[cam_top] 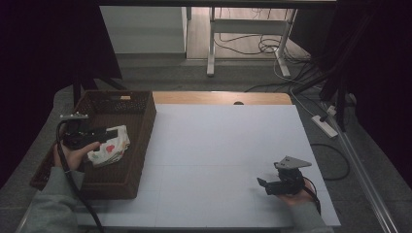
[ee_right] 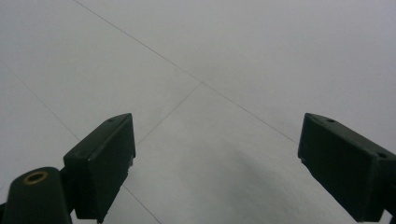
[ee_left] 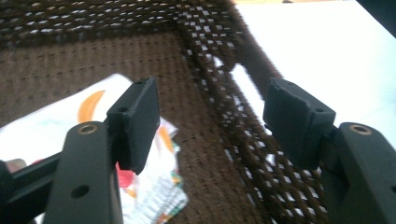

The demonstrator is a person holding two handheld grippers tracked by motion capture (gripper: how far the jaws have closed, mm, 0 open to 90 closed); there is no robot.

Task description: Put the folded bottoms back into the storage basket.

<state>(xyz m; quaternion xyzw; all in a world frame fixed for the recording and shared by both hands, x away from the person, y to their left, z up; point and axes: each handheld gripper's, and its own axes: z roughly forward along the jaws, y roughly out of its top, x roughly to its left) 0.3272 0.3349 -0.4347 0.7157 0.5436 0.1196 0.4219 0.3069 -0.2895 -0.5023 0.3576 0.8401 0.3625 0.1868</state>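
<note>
A brown woven basket (cam_top: 142, 145) stands at the table's left edge. Inside it lies a crumpled white cloth (cam_top: 112, 145) with red and orange prints. My left gripper (cam_top: 112, 133) hovers just over the cloth, held by a hand that reaches across the basket's left side. In the left gripper view the cloth (ee_left: 42, 128) lies below and left of the left gripper (ee_left: 210, 100), whose jaws stand wide apart with nothing between them. My right gripper (cam_top: 263, 184) rests near the front right of the white table top (cam_top: 218, 145). The right gripper (ee_right: 217, 156) is open and empty.
The basket wall (ee_left: 219, 56) runs close past the left gripper's right jaw. Beyond the table's far edge are desk legs and cables (cam_top: 262, 46) on the floor. A power strip (cam_top: 324, 125) lies off the right side.
</note>
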